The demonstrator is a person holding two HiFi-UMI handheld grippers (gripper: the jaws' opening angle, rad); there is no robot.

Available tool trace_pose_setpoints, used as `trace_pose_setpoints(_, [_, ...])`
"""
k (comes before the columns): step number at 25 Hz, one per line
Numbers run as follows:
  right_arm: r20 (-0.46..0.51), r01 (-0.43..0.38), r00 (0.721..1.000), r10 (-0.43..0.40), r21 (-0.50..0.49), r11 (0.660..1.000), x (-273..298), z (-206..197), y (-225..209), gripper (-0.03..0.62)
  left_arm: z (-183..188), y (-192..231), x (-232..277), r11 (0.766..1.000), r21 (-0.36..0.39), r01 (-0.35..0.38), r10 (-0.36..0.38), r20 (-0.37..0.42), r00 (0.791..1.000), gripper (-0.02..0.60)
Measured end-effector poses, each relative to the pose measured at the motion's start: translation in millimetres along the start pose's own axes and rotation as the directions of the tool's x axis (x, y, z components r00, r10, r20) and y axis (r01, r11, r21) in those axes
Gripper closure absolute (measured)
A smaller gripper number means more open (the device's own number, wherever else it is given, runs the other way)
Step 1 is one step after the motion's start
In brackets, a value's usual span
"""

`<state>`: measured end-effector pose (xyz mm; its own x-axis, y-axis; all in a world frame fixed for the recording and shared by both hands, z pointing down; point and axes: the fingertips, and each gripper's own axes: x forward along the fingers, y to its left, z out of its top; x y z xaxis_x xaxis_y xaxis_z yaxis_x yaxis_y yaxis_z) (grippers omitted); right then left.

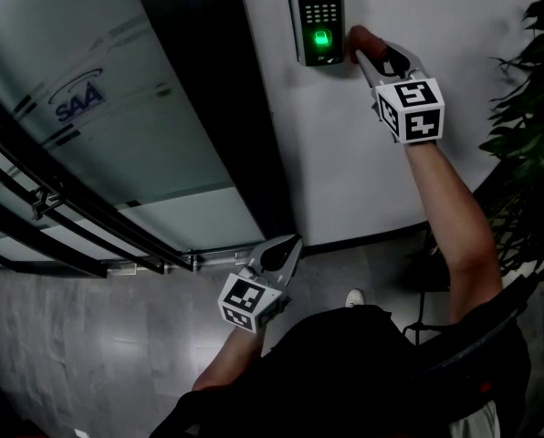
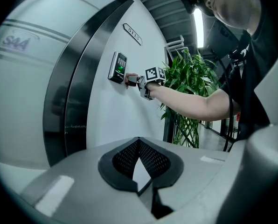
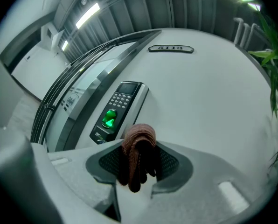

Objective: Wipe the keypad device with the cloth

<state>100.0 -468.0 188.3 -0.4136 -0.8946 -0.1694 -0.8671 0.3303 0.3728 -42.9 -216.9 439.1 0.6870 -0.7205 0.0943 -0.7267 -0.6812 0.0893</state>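
The keypad device point(image 1: 315, 16) is a dark wall unit with a number pad and a glowing green sensor point(image 3: 110, 118); it also shows small in the left gripper view as the keypad device point(image 2: 117, 67). My right gripper point(image 1: 361, 48) is shut on a reddish-brown cloth point(image 3: 137, 153), held just right of the device's lower edge. The cloth point(image 1: 356, 36) sits beside the unit; I cannot tell whether it touches. My left gripper point(image 1: 284, 253) hangs low near the floor, shut with nothing in it, its jaws point(image 2: 139, 164) meeting at the tips.
A glass door with dark metal frame point(image 1: 208, 108) stands left of the device. A leafy plant point(image 1: 532, 108) grows at the right. A number plate point(image 3: 170, 49) is fixed on the white wall above the unit. Grey floor point(image 1: 89, 336) lies below.
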Motion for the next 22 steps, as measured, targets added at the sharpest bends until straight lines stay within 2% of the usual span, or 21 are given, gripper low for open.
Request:
trace_pose_setpoints(6, [0.007,-0.016,1.0,0.016,-0.013,1.0,-8,3,4,0.454,2,1,4,1.0,0.004,-0.002,0.002,0.013,1.0,0.565])
trace_pose_setpoints(10, [0.015,-0.047,0.999,0.047,0.004,0.999,-34,5,17,0.454,3,2,-1,1.0,0.006,-0.004,0.004,0.017,1.0,0.566])
trace_pose_setpoints(15, [-0.005,-0.094,0.996,0.094,0.074,0.993,-94,-12,50,0.454,2,1,-15,1.0,0.009,0.009,-0.009,0.014,1.0,0.566])
trace_pose_setpoints(22, [-0.102,-0.112,0.985,0.14,0.24,0.964,-190,-64,117,0.454,3,-5,-44,1.0,0.019,0.015,-0.015,0.021,1.0,0.566])
